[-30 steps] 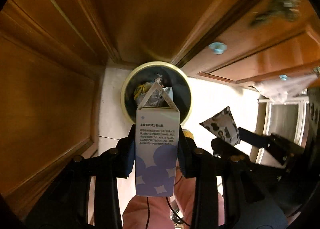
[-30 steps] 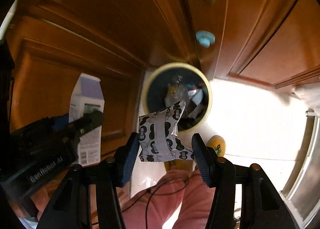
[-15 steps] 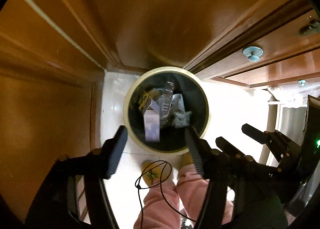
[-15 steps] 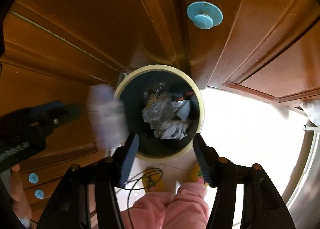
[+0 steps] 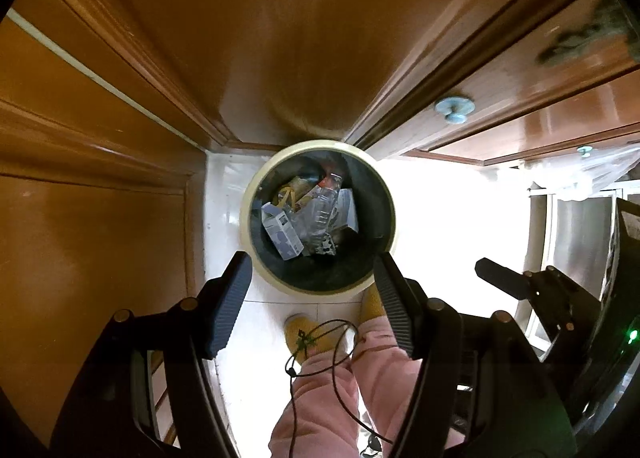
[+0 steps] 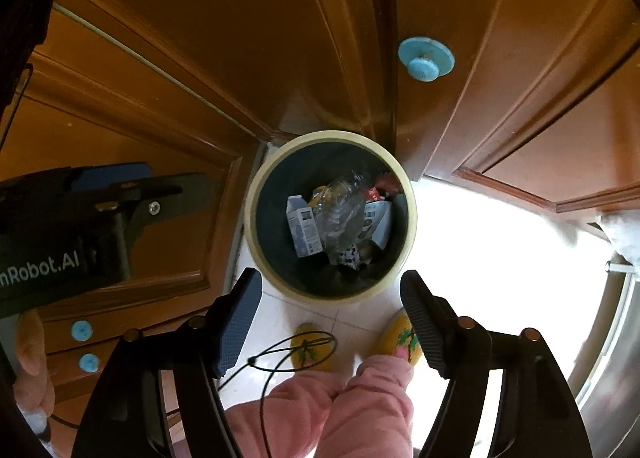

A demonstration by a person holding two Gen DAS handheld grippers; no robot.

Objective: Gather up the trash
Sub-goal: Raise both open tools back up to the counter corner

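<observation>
A round bin with a cream rim (image 5: 256, 182) (image 6: 256, 258) stands on the white floor below both grippers. Inside lie a white-and-blue carton (image 5: 282, 236) (image 6: 304, 230), a clear plastic bottle (image 5: 324, 206) (image 6: 340, 210), a black-and-white patterned wrapper (image 5: 326, 246) (image 6: 348, 256) and other trash. My left gripper (image 5: 312, 278) is open and empty above the bin's near rim. My right gripper (image 6: 330, 294) is open and empty above the bin too. The right gripper's finger (image 5: 500, 282) shows in the left wrist view; the left gripper's body (image 6: 100, 206) shows in the right wrist view.
Brown wooden cabinet doors (image 5: 280, 38) (image 6: 240, 18) with blue knobs (image 5: 454, 110) (image 6: 426, 60) surround the bin at the back and both sides. The person's pink trouser legs (image 5: 340, 390) and yellow slippers (image 6: 312, 346) stand just in front of the bin.
Both grippers have opened. The carton has left my left gripper and the patterned wrapper my right gripper; both now lie inside the bin.
</observation>
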